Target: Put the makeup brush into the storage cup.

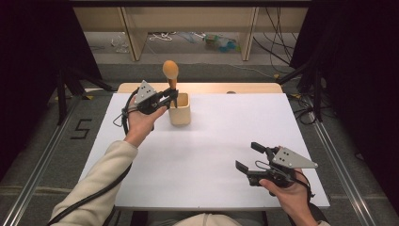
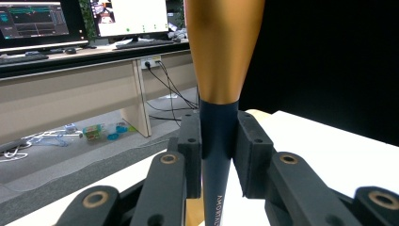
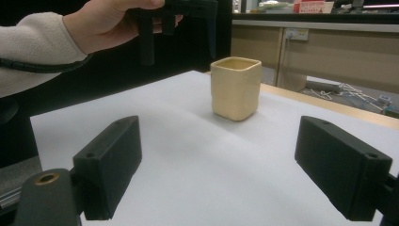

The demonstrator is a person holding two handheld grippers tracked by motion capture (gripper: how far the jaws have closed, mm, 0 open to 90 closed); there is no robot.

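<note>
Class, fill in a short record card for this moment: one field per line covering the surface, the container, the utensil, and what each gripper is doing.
Surface: white table
Container: cream square-sided cup, upright near the table's far edge
Utensil: spoon-like tool with wooden head and dark handle, held upright, lower end at or in the cup's mouth
Left gripper: shut on the tool's dark handle, over the cup's left rim
Right gripper: open, holding nothing, at the table's near right, aimed toward the cup

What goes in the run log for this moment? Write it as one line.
left claw: shut on spoon above cup | right claw: open, idle near table edge
</note>
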